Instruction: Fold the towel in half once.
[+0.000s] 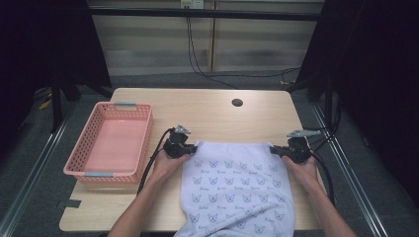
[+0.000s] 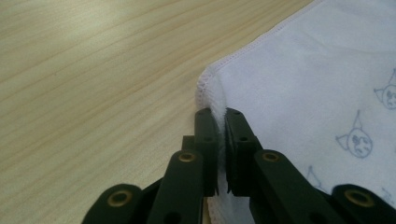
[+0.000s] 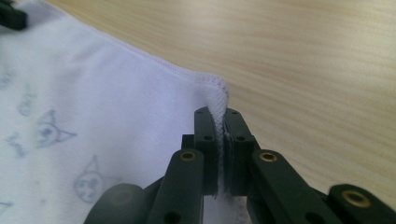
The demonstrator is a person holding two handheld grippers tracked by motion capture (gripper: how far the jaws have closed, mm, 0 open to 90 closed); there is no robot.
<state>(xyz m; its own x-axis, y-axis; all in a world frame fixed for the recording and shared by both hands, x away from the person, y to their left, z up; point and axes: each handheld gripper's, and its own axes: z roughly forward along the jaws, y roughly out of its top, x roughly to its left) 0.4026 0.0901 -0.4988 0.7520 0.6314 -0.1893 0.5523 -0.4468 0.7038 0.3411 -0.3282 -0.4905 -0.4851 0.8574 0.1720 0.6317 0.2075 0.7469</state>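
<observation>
Near us, soft light printed cloth (image 1: 237, 187) drapes limp; we clamp left gripper (image 2: 220, 122) and right gripper (image 3: 221, 122) on its far corner hems, best holds.

The table (image 1: 212, 111) lies bare beyond the white cloth (image 1: 237, 187), open from the cloth's far edge to the table's back edge. On the left side, the pink basket (image 1: 111, 143) stands near the left gripper (image 1: 190, 148), blocking passage there. Beside the right gripper (image 1: 276, 149), 1 narrow strip of wood remains before the table's edge.
</observation>
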